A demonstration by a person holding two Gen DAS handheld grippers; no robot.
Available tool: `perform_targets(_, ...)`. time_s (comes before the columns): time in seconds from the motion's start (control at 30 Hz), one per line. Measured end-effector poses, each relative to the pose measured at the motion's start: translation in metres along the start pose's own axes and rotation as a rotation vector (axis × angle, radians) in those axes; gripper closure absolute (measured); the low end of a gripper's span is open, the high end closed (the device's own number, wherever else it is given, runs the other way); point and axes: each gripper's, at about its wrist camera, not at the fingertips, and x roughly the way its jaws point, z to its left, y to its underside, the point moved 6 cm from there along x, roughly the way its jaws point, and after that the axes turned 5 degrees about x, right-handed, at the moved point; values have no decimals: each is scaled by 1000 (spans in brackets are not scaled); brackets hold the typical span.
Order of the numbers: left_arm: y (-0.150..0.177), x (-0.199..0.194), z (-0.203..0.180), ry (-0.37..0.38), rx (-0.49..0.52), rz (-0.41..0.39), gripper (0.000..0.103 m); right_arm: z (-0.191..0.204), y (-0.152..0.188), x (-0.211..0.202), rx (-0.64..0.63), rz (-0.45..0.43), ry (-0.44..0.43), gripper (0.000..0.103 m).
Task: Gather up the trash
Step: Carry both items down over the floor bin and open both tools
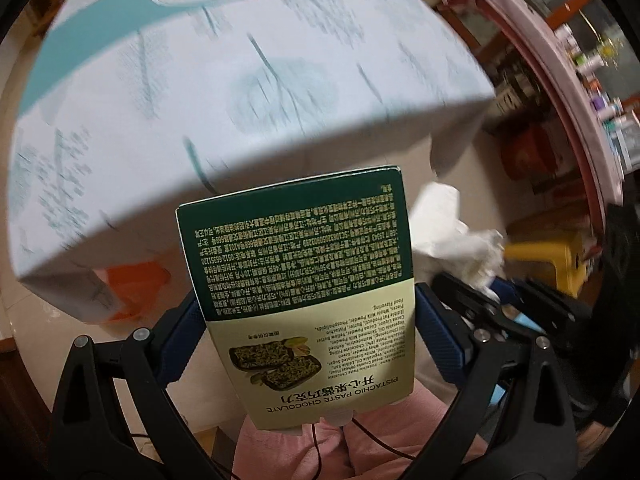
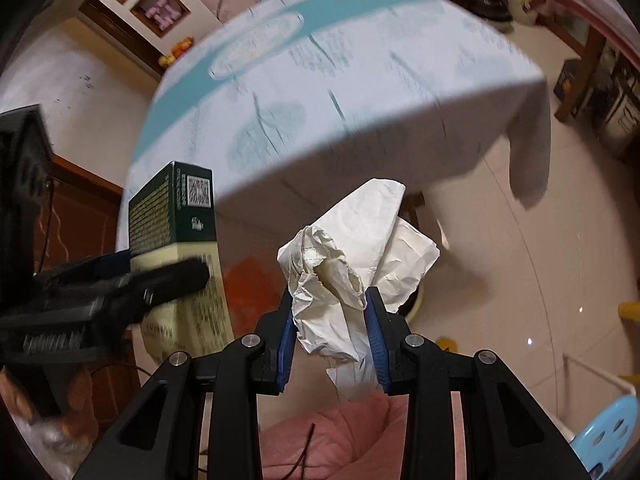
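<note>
My left gripper [image 1: 306,300] is shut on a green and cream pistachio chocolate box [image 1: 296,264], its blue pads pressing on the box's two sides. The box is held upright, off the table. My right gripper [image 2: 330,294] is shut on a crumpled white paper [image 2: 352,248], which bulges out above the blue fingers [image 2: 286,332]. In the right wrist view the left gripper [image 2: 160,270] with the box [image 2: 176,208] is close by on the left. In the left wrist view the paper [image 1: 452,224] and the right gripper [image 1: 492,288] show to the right.
A table under a white and teal printed cloth [image 2: 360,92] lies ahead; both grippers are in front of its near edge. An orange object [image 2: 248,284] and a cream rim [image 2: 416,304] sit on the tiled floor below. Yellow stool [image 1: 560,256], blue stool [image 2: 608,432], pink fabric [image 2: 340,440] underneath.
</note>
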Motion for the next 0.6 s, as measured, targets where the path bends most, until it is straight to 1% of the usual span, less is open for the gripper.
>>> perform_targets(0.1, 18, 35, -2, -4, 10, 34, 8, -18, 13, 32, 19, 44, 14, 71)
perform_targets(0.2, 31, 75, 3, 2, -11, 64, 8, -40, 31, 68, 31, 90, 35, 71)
perform_targets(0.33, 38, 129, 17, 3, -40, 73, 7, -67, 50, 122, 50, 139, 44, 71)
perform_targets(0.43, 40, 172, 31, 9, -72, 79, 7, -82, 57, 155, 78, 158, 37, 71)
perform_targets(0.6, 41, 226, 51, -10, -81, 76, 7, -106, 56, 210, 130, 161, 11, 70)
